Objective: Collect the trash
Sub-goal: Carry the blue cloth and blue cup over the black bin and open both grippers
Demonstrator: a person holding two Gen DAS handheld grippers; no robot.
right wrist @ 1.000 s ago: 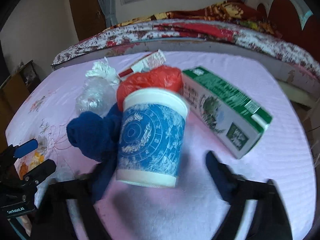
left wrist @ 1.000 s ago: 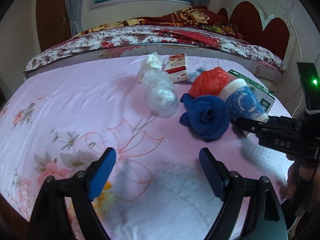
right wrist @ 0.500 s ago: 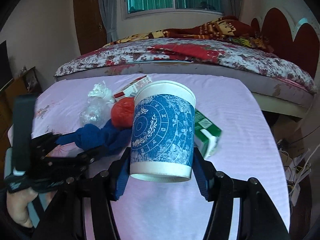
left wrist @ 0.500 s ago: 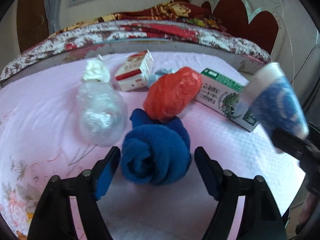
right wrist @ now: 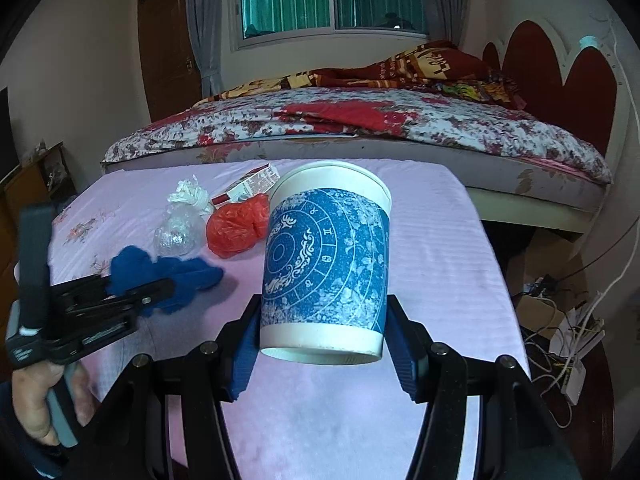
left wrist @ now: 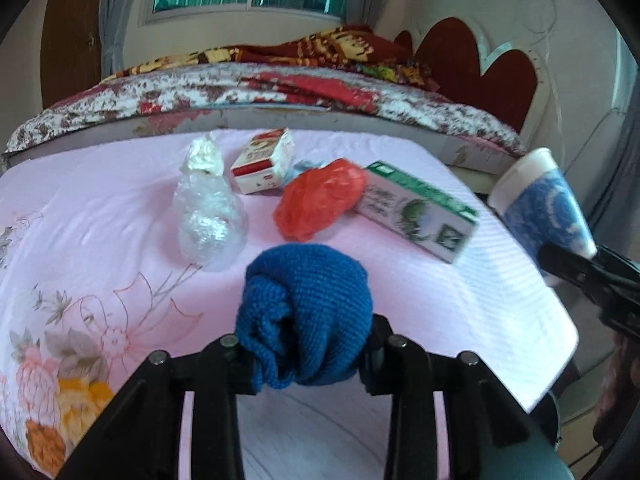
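Blue knitted cloth is bulging from the clamping left gripper and could slip; the right gripper, pinching the paper cup, risks crushing it

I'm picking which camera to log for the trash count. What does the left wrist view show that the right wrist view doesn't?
Only the left wrist view shows the green carton; in the right wrist view the cup blocks that spot. Only the right wrist view shows the cables on the floor and the person's hand. Both show the cup in the right gripper, the blue cloth in the left gripper, the red bag, the clear bag and the red-white box.
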